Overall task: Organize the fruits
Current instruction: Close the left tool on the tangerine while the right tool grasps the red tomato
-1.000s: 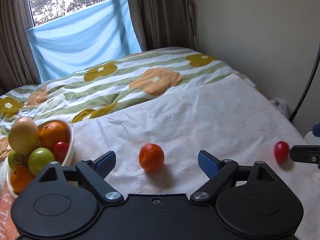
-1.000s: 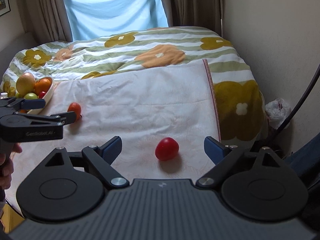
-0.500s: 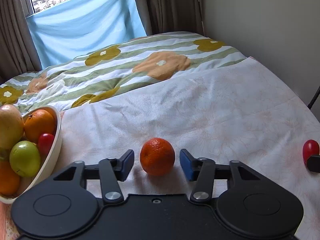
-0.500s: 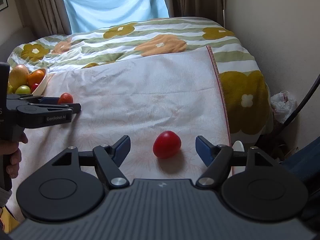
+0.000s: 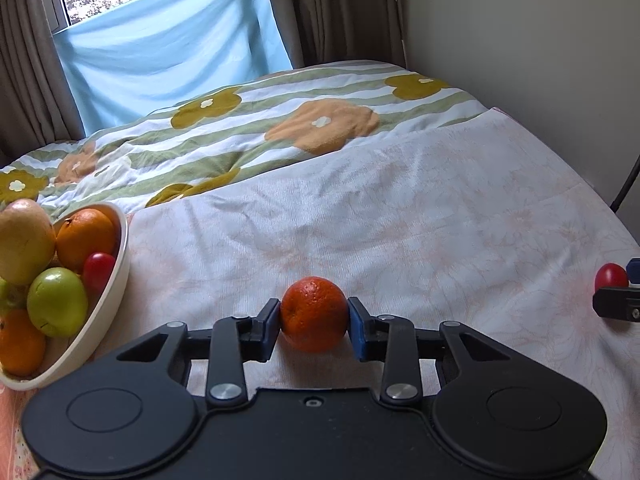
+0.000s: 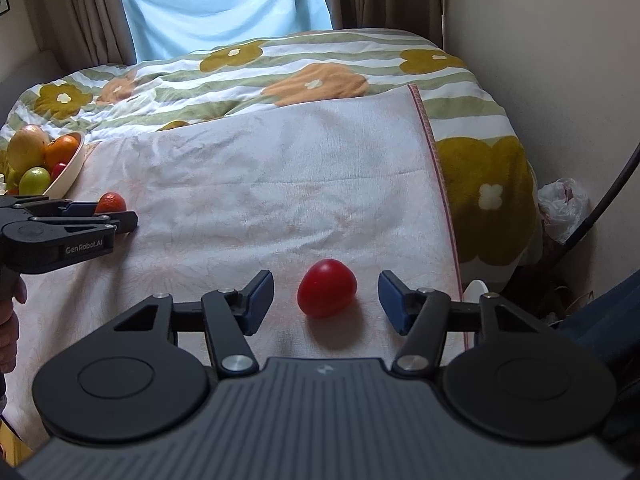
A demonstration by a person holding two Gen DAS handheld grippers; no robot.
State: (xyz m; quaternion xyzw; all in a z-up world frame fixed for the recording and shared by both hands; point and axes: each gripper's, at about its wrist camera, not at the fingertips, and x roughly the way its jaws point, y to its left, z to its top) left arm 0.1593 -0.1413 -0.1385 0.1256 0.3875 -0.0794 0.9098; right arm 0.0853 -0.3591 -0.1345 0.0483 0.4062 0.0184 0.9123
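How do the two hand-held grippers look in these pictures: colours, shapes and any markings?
Both look alike: the left gripper and right gripper are black, with two round discs on the body, angled link arms with silver pivot screws, and blue pads on the fingers. The right one's body is ribbed and dark grey. In the right wrist view, the left one's side reads "GenRobot.AI".

Curtained window behind floral bed

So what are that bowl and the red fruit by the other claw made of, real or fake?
The bowl looks like glazed ceramic or hard plastic: cream, smooth, with a thick rim and a soft sheen; I cannot tell which. The red fruit has a very even colour and a glossy, waxy skin with no stem showing, so it may be plastic, though a real tomato could look alike.
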